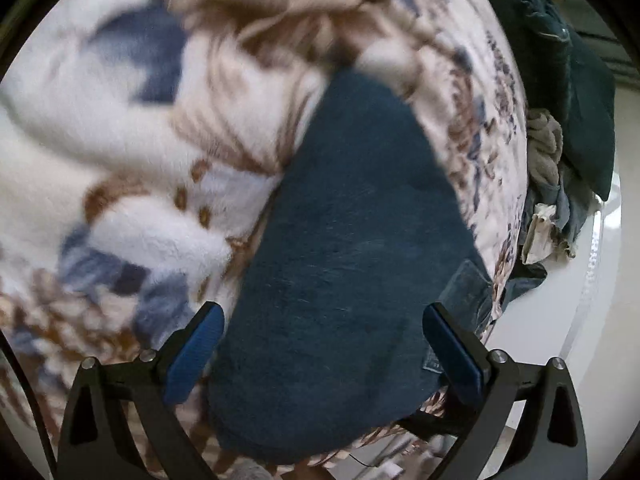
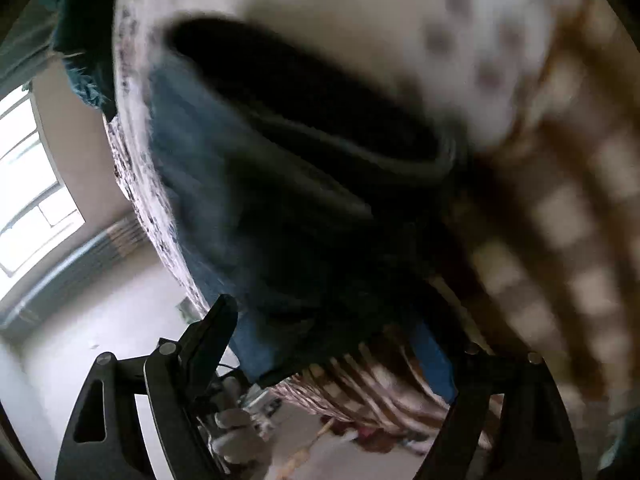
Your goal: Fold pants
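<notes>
While both views blur, left gripper [image 1: 324,344] hangs released, blue pads wide apart over dark teal-blue fleece pants [image 1: 344,240], no pinch. Right gripper [image 2: 336,344] also spread wide, nothing clamped, pants fabric just ahead between its fingers. Pants lie on fluffy white bed blanket with brown and blue floral print [image 1: 132,140]. Heap of other clothes [image 1: 548,200] beside bed edge.

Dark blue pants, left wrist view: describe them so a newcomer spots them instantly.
Start from the fleece blanket, white with brown and blue patterning, that fills most of the left wrist view. On it lie the dark blue pants, a long strip running toward the open left tongs. They are the only plain, unpatterned fabric on the blanket.
</notes>
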The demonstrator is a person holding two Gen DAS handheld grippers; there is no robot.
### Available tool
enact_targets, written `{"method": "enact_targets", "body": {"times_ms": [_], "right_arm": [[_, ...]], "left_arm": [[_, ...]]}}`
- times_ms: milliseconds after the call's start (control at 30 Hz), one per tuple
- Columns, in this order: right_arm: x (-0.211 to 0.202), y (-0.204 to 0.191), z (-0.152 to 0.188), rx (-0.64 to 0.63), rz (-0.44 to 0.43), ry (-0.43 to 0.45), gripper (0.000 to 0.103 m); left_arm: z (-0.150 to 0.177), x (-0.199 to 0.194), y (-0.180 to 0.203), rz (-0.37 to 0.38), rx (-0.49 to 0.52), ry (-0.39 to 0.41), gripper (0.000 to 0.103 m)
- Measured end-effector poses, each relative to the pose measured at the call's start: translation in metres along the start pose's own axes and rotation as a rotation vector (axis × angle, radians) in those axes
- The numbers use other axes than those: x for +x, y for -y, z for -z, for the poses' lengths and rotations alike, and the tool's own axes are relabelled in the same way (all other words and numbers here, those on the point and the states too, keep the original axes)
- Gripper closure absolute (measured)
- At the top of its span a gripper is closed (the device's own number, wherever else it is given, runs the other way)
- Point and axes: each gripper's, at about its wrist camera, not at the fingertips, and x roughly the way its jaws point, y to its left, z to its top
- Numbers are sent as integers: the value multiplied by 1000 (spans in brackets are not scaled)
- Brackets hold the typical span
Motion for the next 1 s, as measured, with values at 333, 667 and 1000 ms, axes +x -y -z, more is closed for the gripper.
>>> {"method": "enact_targets", "body": {"times_ms": [333,667,1000], "right_arm": [[21,-18,10,-33,-188,28,3],[52,7,61,-31,-109,-47,4],[40,-34,67,-92,-205,171,7]], "left_arm": [[-4,11,5,56,45,-69,0],[-3,16,9,59,70,-110,0],[-7,17,8,75,88,-148,0]]}}
